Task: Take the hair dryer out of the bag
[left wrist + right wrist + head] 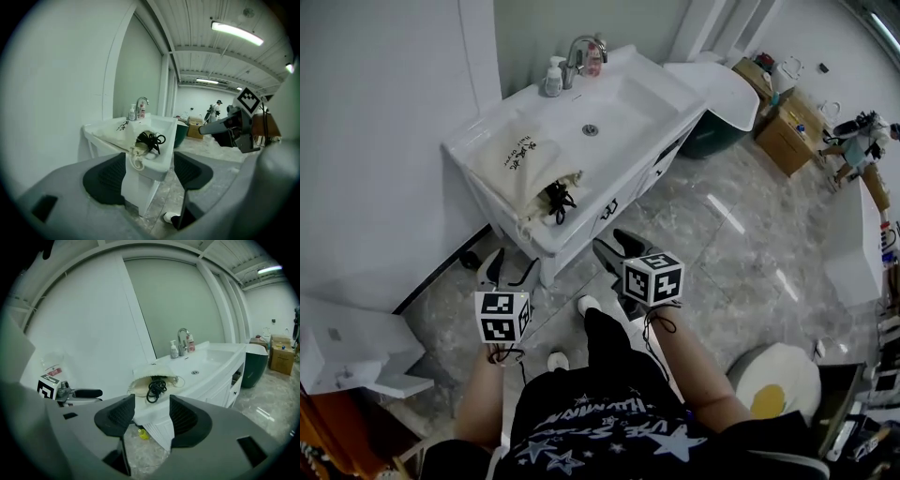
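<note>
A cream drawstring bag (525,164) lies on the near left corner of the white vanity (623,108), its mouth toward me. A coiled black cord (558,200) spills out of it; the hair dryer's body is hidden inside. Both grippers hang in the air short of the vanity. My left gripper (502,267) is open, and through its jaws I see the bag (123,132) and cord (151,139) ahead. My right gripper (617,248) is also open and empty, with the bag (151,376) and cord (156,388) beyond its pads (117,416).
A faucet (578,52) and soap bottles (553,77) stand at the back of the basin. A dark green tub (712,131), a wooden cabinet (792,127) and a person (858,145) are far right. White boxes (347,347) sit at the left, a round stool (778,384) near right.
</note>
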`<state>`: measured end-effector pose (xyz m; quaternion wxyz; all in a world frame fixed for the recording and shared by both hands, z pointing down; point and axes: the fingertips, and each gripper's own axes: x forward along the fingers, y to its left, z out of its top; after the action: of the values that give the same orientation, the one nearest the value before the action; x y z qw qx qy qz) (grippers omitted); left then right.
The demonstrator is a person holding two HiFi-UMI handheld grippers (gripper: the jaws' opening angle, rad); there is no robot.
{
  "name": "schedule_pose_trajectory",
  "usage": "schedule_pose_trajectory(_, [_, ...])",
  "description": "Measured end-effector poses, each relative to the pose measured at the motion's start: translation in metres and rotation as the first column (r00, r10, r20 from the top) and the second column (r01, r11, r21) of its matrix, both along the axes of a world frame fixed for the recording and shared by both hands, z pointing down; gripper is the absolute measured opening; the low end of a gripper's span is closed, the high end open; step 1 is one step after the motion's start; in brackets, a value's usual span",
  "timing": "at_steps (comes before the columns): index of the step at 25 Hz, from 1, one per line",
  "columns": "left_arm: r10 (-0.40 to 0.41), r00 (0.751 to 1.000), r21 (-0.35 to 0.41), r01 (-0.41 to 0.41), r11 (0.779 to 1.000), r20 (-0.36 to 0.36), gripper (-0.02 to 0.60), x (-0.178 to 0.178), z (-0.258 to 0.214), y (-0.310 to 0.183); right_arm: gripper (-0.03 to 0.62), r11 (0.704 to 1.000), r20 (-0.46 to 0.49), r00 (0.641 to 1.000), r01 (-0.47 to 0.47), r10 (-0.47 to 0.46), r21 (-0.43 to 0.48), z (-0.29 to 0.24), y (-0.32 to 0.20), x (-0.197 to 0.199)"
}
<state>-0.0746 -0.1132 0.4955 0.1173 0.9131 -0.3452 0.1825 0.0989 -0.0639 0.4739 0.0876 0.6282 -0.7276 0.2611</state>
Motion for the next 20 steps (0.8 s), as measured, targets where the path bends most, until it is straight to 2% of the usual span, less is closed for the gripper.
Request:
schedule_pose_trajectory(2, [-0.025,0.999,0.008,0.025,1.000,0.023,0.327,0.007,-0.001,-0.018,0.225,0.999,0.015,0.999,0.051,-0.051,-0.006,0.001,-0.027,0.003])
schedule_pose_trajectory(4, [-0.056,0.998,0.010,0.056,0.998,0.043,0.289,0.014,0.000,-0.037,0.225,0.995,0.035,0.995,0.098,-0.098,-0.023,0.004,-0.052,0.006])
schedule_pose_trajectory(8, [-0.100,0.992,-0.004,0.101,0.995,0.076,0.282,0.031,0.005,-0.069,0.225,0.978,0.071,0.979,0.195,-0.191,-0.069,0.013,-0.099,0.013])
schedule_pose_trajectory(15, [-0.193,0.972,-0.020,0.198,0.980,0.138,0.259,0.043,0.020,-0.109,0.225,0.936,0.156,0.939,0.326,-0.306,-0.132,0.031,-0.158,0.012])
schedule_pose_trajectory(20, [-0.190,0.966,-0.054,0.202,0.978,0.173,0.242,0.053,0.035,-0.122,0.227,0.888,0.238,0.902,0.410,-0.361,-0.208,0.052,-0.179,0.001])
